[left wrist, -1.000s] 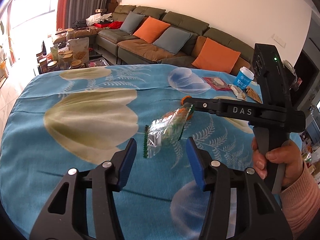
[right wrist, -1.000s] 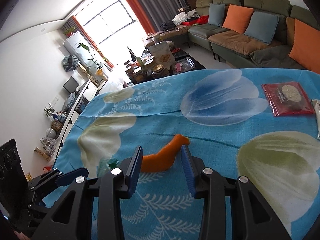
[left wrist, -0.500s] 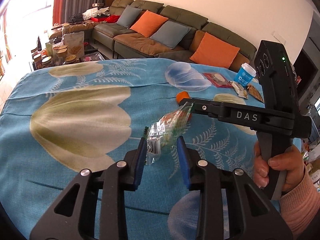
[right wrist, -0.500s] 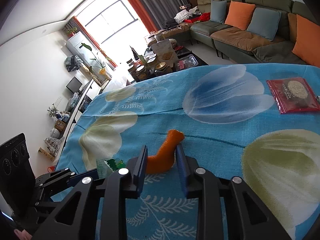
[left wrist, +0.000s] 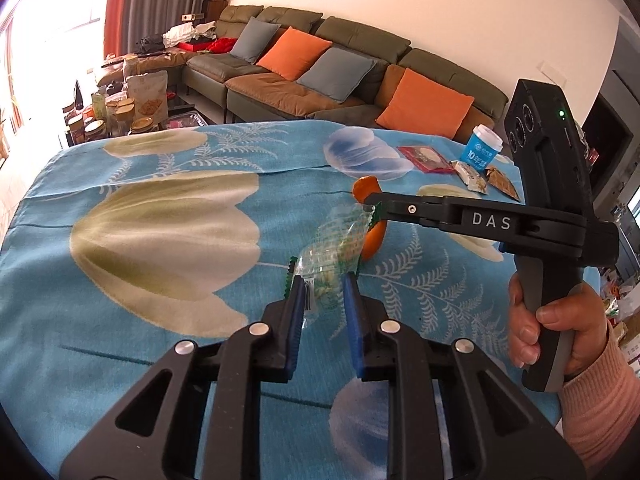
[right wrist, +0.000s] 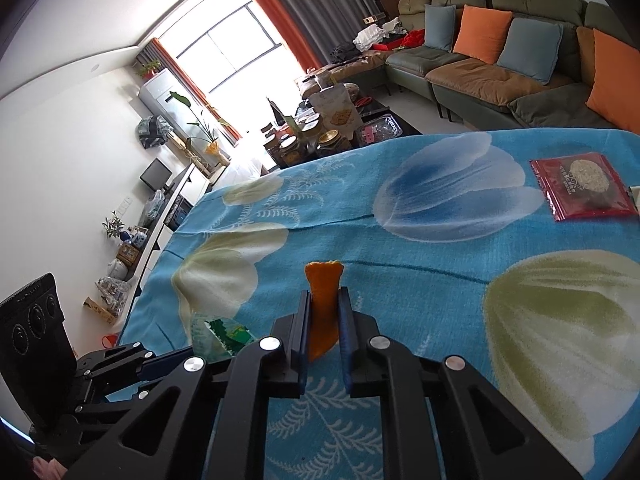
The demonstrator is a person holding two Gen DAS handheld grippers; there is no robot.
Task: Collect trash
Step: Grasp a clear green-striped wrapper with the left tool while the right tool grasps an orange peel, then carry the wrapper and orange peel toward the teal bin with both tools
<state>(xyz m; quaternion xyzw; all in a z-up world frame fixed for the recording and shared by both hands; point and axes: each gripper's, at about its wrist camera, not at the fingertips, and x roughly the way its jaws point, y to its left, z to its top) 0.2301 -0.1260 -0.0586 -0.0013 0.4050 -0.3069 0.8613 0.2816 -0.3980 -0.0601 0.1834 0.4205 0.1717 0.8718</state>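
Note:
My left gripper (left wrist: 322, 286) is shut on a clear plastic snack wrapper (left wrist: 332, 248) with green print, holding its near end above the blue flowered tablecloth (left wrist: 140, 264). The wrapper also shows in the right wrist view (right wrist: 218, 334). My right gripper (right wrist: 324, 300) is shut on an orange peel (right wrist: 322, 300), which stands upright between the fingers. In the left wrist view the right gripper (left wrist: 378, 210) reaches in from the right, with the peel (left wrist: 374, 236) hanging below it, just beyond the wrapper.
At the table's far right lie a red snack packet (left wrist: 426, 158), also in the right wrist view (right wrist: 580, 184), a blue paper cup (left wrist: 482, 152) and small wrappers (left wrist: 486, 178). A sofa (left wrist: 340, 64) and a cluttered low table (left wrist: 128, 112) stand beyond the table.
Both grippers have closed: the left on the wrapper, the right on the orange peel. The peel has turned upright, and both items are lifted slightly off the cloth.

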